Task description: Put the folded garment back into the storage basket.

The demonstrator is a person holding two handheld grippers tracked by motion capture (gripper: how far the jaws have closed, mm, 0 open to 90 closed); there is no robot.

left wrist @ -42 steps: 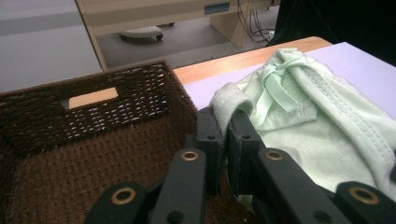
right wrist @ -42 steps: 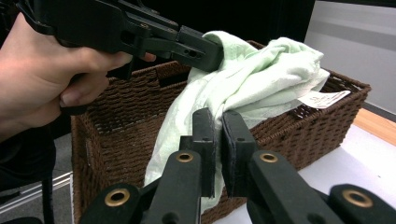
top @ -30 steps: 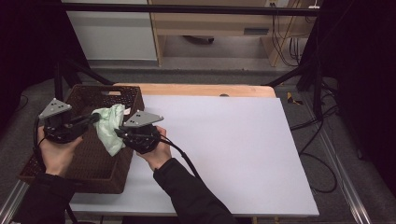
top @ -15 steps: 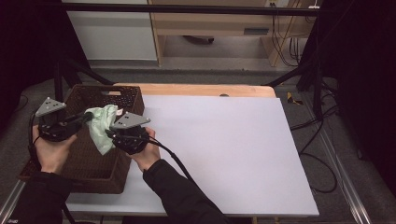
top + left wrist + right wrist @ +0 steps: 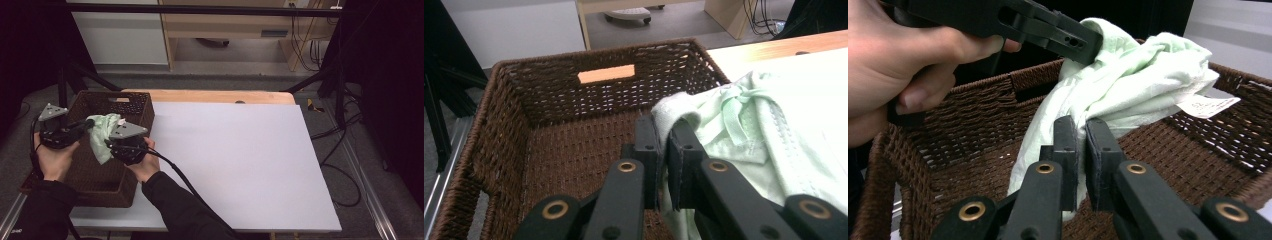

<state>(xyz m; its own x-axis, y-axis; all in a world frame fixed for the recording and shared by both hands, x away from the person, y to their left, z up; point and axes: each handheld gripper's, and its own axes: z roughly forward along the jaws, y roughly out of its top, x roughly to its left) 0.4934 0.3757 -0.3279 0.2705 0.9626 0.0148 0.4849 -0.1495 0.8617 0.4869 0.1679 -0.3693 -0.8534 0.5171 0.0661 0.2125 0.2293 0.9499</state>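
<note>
A pale green cloth (image 5: 101, 135) hangs bunched over the brown wicker basket (image 5: 135, 102) at the table's left end. My left gripper (image 5: 91, 123) is shut on the cloth's upper fold, seen pinched between its jaws in the left gripper view (image 5: 663, 150). My right gripper (image 5: 111, 144) is shut on the cloth's lower part (image 5: 1113, 95), its jaws (image 5: 1080, 150) pressed on the fabric. In the right gripper view the left gripper (image 5: 1083, 47) and the hand holding it cross the top, above the basket (image 5: 948, 150). A white label (image 5: 1208, 106) sticks out of the cloth.
The basket (image 5: 524, 100) has a handle slot in its far wall. A white sheet (image 5: 240, 160) covers the table to the right, with a wooden edge (image 5: 215, 96) behind. Dark stand legs and cables lie around the table.
Both grippers have moved left and slightly down with the cloth, from the basket's right rim to over its inside.
</note>
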